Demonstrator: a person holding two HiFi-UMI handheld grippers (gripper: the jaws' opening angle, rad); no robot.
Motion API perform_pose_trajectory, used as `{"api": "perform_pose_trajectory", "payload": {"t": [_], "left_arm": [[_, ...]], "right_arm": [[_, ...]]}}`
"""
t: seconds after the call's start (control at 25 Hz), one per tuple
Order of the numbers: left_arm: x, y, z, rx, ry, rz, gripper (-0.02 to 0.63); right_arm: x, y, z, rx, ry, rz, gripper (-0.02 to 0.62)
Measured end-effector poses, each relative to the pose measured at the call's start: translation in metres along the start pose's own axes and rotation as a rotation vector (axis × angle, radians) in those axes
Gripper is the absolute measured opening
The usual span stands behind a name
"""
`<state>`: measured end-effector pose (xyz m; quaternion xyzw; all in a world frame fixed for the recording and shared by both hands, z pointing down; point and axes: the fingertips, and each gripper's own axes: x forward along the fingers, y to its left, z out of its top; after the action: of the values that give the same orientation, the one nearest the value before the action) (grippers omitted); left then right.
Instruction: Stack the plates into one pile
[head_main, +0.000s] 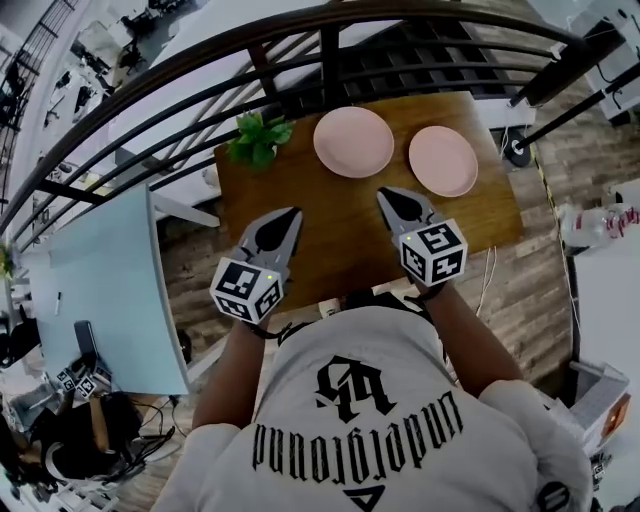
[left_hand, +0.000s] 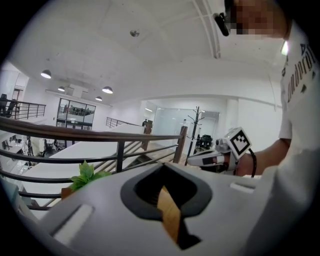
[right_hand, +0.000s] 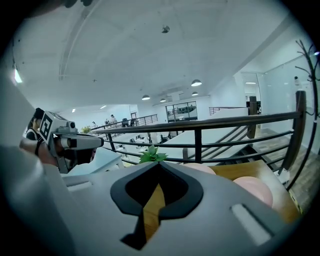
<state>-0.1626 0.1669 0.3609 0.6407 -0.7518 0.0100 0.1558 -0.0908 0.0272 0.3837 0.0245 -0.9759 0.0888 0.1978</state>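
Note:
Two pink plates lie apart at the far side of the wooden table (head_main: 340, 235): the left plate (head_main: 353, 141) and, to its right, a slightly smaller plate (head_main: 442, 160). Both show low at the right in the right gripper view, the nearer (right_hand: 254, 190) and the farther (right_hand: 199, 168). My left gripper (head_main: 291, 213) hovers over the table's near left, shut and empty. My right gripper (head_main: 385, 195) is held just short of the gap between the plates, also shut, with nothing between its jaws. Neither gripper touches a plate.
A small green plant (head_main: 258, 137) stands at the table's far left corner. A dark metal railing (head_main: 300, 40) runs right behind the table. A pale blue desk (head_main: 110, 280) stands to the left, and wood floor lies around the table.

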Motion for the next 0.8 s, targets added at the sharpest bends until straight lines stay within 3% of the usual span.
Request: {"api": "perform_pose_trajectory", "payload": {"t": [0.32,0.52,0.8], "left_arm": [[-0.014,-0.019,-0.011,0.023,0.001,-0.109,0.046],[0.003,-0.041,-0.014,0.035,0.019,-0.195,0.046],[0.028,-0.059,-0.010,0.055,0.024,-0.256,0.046]], "right_arm": [[-0.034,0.024,-0.007,-0.012,-0.025,-0.085,0.003],[-0.069,0.003,-0.015,0.028,-0.030,-0.172,0.003],[-0.100,-0.031,-0.025,0.077,-0.048,-0.255,0.003]]}}
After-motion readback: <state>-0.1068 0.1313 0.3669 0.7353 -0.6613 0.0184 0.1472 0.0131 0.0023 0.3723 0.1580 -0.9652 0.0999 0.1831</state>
